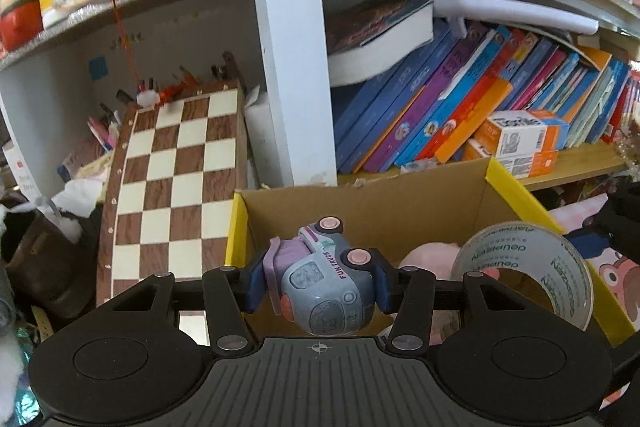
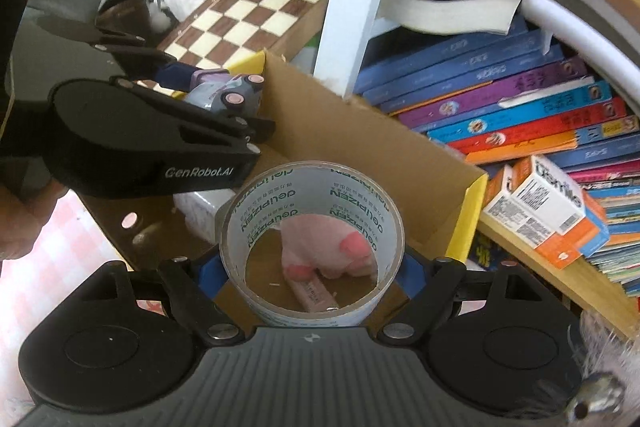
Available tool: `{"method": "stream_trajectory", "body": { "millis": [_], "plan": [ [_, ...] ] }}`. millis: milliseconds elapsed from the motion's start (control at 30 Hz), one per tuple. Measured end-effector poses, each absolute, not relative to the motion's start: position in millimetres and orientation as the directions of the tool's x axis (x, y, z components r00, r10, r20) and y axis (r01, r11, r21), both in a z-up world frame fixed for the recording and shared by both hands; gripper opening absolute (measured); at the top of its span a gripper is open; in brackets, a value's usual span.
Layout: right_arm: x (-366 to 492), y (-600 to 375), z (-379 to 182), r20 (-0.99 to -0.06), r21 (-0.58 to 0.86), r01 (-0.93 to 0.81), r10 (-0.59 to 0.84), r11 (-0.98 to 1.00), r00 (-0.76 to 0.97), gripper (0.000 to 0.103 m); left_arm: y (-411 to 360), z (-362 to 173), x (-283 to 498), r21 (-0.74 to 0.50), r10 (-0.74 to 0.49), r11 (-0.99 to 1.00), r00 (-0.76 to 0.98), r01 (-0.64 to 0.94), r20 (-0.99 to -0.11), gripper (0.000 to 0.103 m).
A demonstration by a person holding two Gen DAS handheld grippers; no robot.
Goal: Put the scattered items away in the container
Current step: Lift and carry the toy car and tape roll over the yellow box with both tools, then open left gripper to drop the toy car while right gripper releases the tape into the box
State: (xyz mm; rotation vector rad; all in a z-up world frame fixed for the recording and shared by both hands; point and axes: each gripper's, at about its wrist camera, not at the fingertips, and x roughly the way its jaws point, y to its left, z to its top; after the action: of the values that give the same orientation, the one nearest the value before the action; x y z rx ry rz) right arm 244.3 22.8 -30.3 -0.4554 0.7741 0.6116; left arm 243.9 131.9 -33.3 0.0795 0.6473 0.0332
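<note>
My left gripper [image 1: 318,285] is shut on a grey-blue toy truck [image 1: 326,291] with pink wheels, held above the open cardboard box [image 1: 360,211] with yellow-edged flaps. My right gripper [image 2: 310,275] is shut on a roll of clear tape [image 2: 312,223], also held over the box [image 2: 360,131]. The tape roll shows at the right in the left wrist view [image 1: 528,267]. The left gripper and truck [image 2: 228,93] show at the left in the right wrist view. Inside the box lie a pink plush toy [image 2: 328,247] and a pink tube [image 2: 316,293].
A chessboard [image 1: 176,179] leans left of the box. A white shelf post [image 1: 296,47] stands behind it. Leaning books [image 1: 460,99] and orange-white small boxes [image 1: 520,139] fill the shelf at the right. A pink checked surface [image 2: 60,255] lies under the box.
</note>
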Motion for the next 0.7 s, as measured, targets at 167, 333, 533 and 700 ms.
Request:
{"method": "stream_trajectory", "body": {
  "millis": [167, 333, 533, 700],
  "plan": [
    [248.3, 25.4, -39.6, -0.771, -0.147, -0.672, 0.341, 0.726, 0.537, 0.082, 133.2, -42.2, 250.6, 0.084, 0.055, 0.996, 0.779, -0.003, -0.625, 0.05],
    [251.3, 29.0, -41.2, -0.77, -0.14, -0.687, 0.358, 0.713, 0.528, 0.082, 135.8, -49.5, 255.0, 0.086, 0.062, 0.996, 0.765, -0.009, -0.641, 0.05],
    [255.0, 33.7, -42.9, -0.769, -0.139, -0.694, 0.365, 0.706, 0.525, 0.082, 139.1, -50.6, 257.6, 0.077, 0.07, 0.997, 0.761, -0.026, -0.645, 0.05],
    [256.1, 34.9, -43.4, -0.767, -0.139, -0.698, 0.37, 0.703, 0.525, 0.082, 140.2, -50.6, 259.3, 0.068, 0.07, 0.997, 0.755, -0.034, -0.652, 0.05]
  ]
}}
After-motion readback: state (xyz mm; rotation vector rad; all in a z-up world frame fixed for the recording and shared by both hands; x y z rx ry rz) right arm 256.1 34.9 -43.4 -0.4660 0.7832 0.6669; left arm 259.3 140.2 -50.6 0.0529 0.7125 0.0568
